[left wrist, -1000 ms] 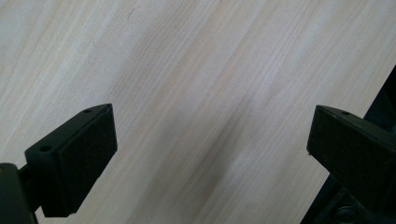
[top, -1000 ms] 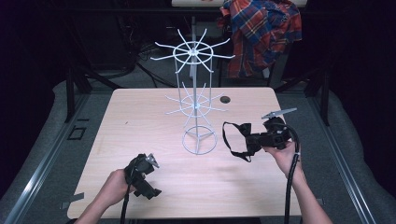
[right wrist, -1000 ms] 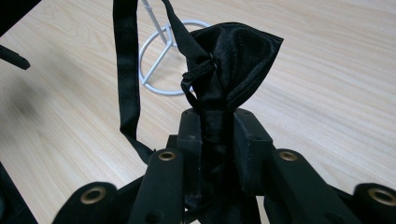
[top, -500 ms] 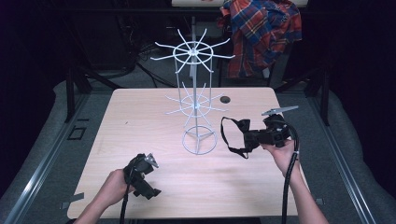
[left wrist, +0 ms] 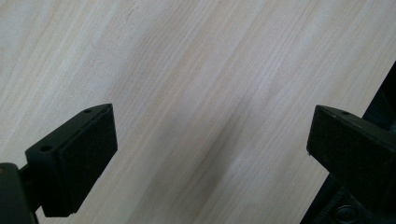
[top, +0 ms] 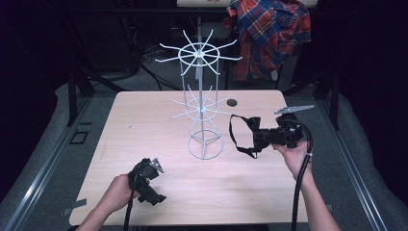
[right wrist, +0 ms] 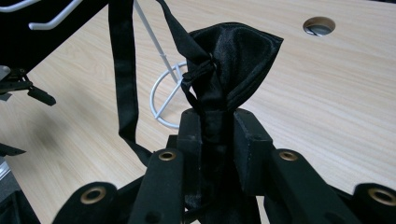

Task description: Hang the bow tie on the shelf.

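A: Right gripper (top: 257,139) — what did the jaws have?

B: Clamped tight on a black bow tie (right wrist: 231,60), its strap (top: 234,137) hanging in a loop. It was held above the table (top: 144,125), just right of the white wire rack (top: 202,108), near the ring base.

A: Left gripper (left wrist: 205,140)?

B: Jaws spread wide, nothing between them, over bare wood at the table's near left corner.

High view: above near edge, facing forward-down over counter (top: 144,120) | gripper views: close, low over it | shared: wire rack (top: 204,144) base.
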The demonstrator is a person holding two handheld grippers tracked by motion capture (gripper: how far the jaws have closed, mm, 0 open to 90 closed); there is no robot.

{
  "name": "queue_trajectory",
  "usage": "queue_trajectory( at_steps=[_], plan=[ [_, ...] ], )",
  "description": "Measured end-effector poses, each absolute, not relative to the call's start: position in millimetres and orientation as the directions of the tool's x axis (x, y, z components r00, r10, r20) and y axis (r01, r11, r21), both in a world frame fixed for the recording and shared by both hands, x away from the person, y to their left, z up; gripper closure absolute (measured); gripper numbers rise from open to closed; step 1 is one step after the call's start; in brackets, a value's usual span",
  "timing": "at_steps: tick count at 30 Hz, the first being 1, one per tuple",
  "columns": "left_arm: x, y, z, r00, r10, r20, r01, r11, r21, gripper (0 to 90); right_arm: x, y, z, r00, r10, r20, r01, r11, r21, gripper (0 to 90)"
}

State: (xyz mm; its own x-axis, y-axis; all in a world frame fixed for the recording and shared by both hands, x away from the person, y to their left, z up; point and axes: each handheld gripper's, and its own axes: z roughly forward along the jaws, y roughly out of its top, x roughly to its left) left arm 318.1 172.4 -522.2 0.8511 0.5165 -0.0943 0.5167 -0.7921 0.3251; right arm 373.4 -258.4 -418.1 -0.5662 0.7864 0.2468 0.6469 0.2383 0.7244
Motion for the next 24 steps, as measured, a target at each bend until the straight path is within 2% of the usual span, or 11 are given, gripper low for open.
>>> queue_trajectory(
  at_steps=[7, 24],
  plan=[
    [319, 171, -523, 0.853, 0.513, -0.092, 0.513, -0.796, 0.32, 1.9, 384, -256, -411, -0.56, 0.794, 0.236, 0.637, 0.23, 0.736, 74.3],
    [319, 171, -523, 0.854, 0.511, -0.092, 0.511, -0.797, 0.321, 2.0, 403, -246, -419, -0.55, 0.783, 0.289, 0.66, 0.195, 0.725, 74.3]
  ],
)
